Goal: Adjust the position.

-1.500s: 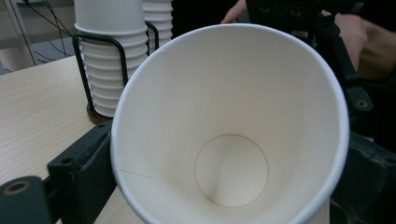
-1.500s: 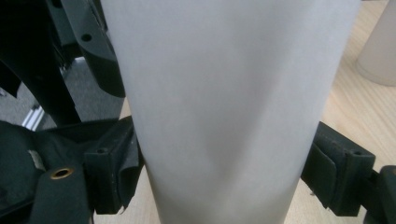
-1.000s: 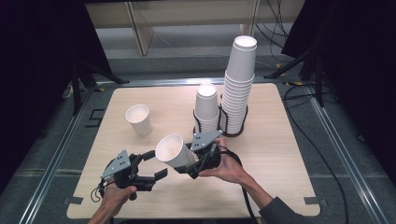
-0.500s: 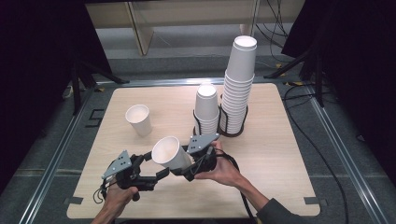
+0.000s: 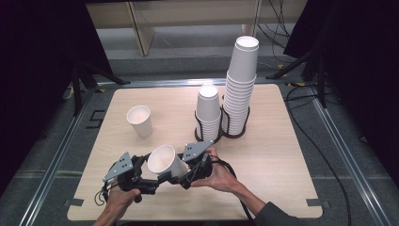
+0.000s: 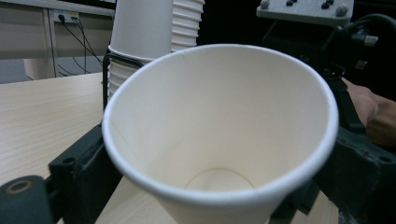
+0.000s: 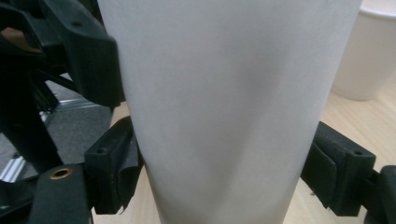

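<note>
A white paper cup (image 5: 162, 160) hangs tilted over the front of the wooden table (image 5: 282, 155), its mouth turned up and to the left. My right gripper (image 5: 182, 175) is shut on it; in the right gripper view both pads (image 7: 116, 172) press on the cup's wall (image 7: 224, 93). My left gripper (image 5: 155, 181) sits just left of the cup, and its jaws have just been opening. They now stand open on either side of the cup, whose mouth (image 6: 219, 121) faces the left gripper view. A hand (image 6: 373, 107) holds the right gripper behind it.
One upright paper cup (image 5: 140, 120) stands at the left of the table. A short cup stack (image 5: 208, 113) and a tall cup stack (image 5: 240, 89) sit in black wire holders at the back middle. The table's front edge is close below both hands.
The cup and my right gripper have come slightly down and towards the front edge. The left hand has stayed in place.
</note>
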A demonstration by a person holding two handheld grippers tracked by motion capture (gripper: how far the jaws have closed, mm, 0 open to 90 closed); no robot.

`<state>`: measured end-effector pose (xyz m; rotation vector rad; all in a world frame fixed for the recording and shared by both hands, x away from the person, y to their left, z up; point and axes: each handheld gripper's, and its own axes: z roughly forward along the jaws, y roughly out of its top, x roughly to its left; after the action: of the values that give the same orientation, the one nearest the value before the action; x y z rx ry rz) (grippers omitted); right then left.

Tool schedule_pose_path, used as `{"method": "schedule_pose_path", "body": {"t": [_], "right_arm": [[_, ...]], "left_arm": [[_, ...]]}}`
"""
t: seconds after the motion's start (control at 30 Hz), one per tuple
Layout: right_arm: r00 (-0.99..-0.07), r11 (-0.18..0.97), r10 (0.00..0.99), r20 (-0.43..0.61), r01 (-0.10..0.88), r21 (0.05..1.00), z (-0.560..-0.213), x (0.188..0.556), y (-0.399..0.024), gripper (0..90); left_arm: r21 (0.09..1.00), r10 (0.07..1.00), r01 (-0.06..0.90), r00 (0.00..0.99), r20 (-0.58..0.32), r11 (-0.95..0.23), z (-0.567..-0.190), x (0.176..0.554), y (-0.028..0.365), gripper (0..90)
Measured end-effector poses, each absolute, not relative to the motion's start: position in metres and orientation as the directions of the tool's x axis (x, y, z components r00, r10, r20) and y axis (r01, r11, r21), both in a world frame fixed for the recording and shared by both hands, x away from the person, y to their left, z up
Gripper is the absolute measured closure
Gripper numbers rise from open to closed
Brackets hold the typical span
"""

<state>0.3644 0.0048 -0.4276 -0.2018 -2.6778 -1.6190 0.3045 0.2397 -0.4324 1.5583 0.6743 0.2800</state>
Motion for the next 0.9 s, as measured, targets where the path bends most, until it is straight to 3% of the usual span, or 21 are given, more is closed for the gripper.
{"method": "schedule_pose_path", "body": {"t": [0.3,0.6,0.9], "right_arm": [[-0.994,0.456,0.086,0.07,0.102,0.884,-0.432,0.363,0.009,21.0],[-0.988,0.451,0.088,0.126,0.153,0.88,-0.436,0.367,0.006,17.7],[-0.979,0.459,0.146,0.14,0.192,0.867,-0.433,0.374,-0.014,17.1]], "left_arm": [[0.969,0.563,0.243,0.796,-0.221,0.038,-0.433,0.304,0.239,5.7],[0.974,0.559,0.224,0.805,-0.196,0.02,-0.433,0.304,0.239,9.2],[0.976,0.626,0.215,0.758,-0.182,0.024,-0.431,0.308,0.251,11.5]]}}
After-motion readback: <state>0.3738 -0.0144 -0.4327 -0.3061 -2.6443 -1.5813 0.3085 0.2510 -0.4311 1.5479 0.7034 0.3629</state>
